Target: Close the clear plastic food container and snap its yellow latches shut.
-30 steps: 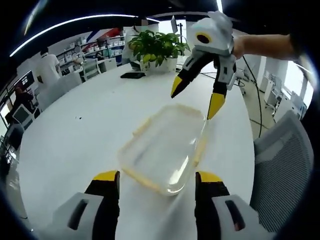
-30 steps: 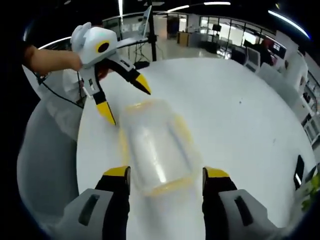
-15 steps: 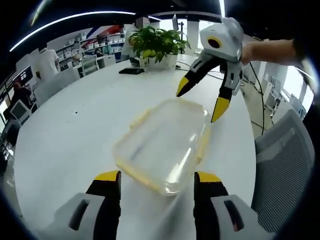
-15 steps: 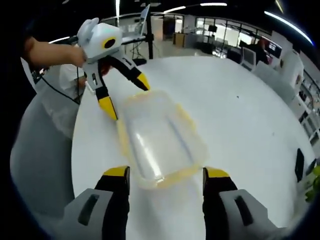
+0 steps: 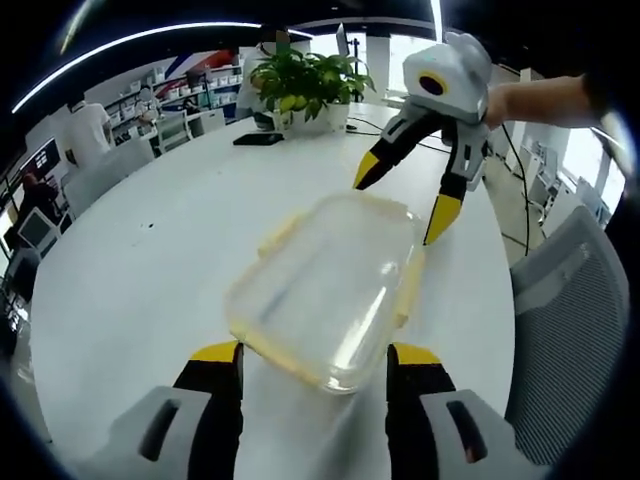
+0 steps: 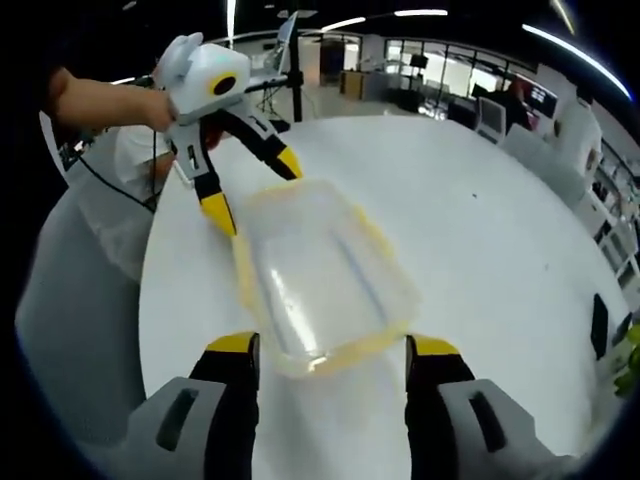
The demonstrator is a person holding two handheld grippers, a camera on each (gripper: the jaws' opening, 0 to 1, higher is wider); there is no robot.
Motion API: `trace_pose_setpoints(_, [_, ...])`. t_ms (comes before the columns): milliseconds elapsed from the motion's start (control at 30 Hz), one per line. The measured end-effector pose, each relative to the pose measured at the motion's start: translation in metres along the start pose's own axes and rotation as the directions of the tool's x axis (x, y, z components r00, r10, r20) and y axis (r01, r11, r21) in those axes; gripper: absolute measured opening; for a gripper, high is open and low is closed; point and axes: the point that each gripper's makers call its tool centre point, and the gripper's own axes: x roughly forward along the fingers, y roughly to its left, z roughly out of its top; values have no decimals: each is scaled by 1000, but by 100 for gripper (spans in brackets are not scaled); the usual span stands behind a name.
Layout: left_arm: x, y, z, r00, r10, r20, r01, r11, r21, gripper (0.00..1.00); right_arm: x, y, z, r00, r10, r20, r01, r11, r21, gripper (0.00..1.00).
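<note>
Left hand-held gripper (image 5: 312,362) is hovering spread at one short end of the clear plastic food container (image 5: 325,287), while the right hand-held gripper (image 5: 405,205), jaws also spread, is hanging over the far short end. The container is lying near the table (image 5: 150,260) edge, lid on, long axis running between the two; its yellow latches (image 5: 404,295) probably still need pressing. Open table is stretching away on one long side.

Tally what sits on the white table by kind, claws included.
Clear plastic food container: 1
Potted plant: 1
Dark flat object: 1
Claws, left claw and right claw: 2
Total: 5
</note>
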Motion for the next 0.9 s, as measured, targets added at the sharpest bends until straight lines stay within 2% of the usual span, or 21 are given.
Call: trace_pose_setpoints(900, [-22,20,-23,999,17,-38,-18,1000,-12,53,24,13,27,1000,2,-1,-2,1000,-24,56])
